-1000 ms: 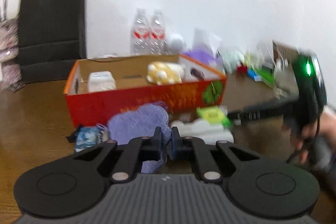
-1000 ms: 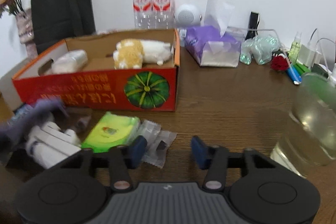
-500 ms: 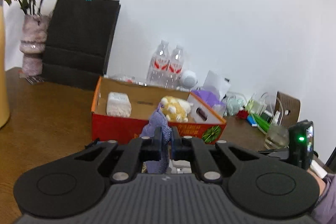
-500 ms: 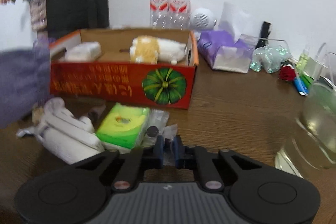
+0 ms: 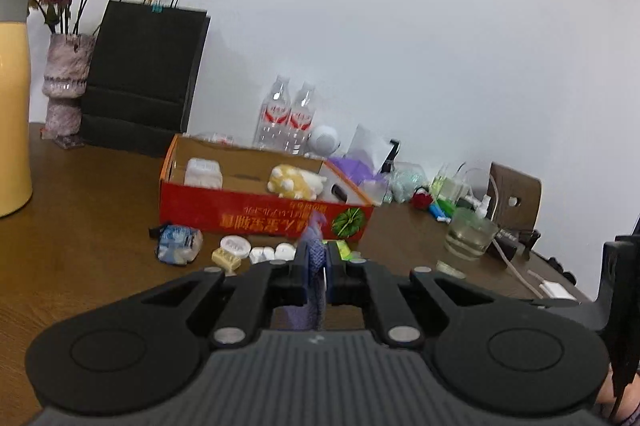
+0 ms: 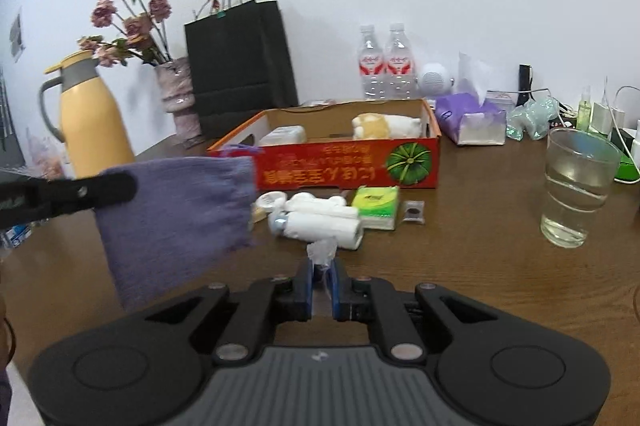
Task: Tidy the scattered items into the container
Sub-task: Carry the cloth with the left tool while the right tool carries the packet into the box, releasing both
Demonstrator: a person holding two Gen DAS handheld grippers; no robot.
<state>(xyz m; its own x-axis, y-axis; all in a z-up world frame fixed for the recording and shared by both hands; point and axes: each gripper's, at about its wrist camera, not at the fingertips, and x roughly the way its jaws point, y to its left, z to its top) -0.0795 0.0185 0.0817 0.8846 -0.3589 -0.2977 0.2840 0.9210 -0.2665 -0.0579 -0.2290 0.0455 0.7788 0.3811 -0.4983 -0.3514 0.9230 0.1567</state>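
Both loads are up off the surface [image 6: 480,266]: the left hand-held gripper [image 5: 319,262] is clamped on the purple knit pouch [image 6: 176,210], the right hand-held gripper [image 6: 321,284] pinches a crinkly clear wrapper [image 6: 321,252]. The red box [image 6: 344,162] sits at 12 o'clock behind the leftover clutter. I'd clear its front wall first, then let go low inside near the plush toy [image 6: 386,126].

Black claw [image 6: 321,276], blue pads, silver pivot screws, ribbed grey housing
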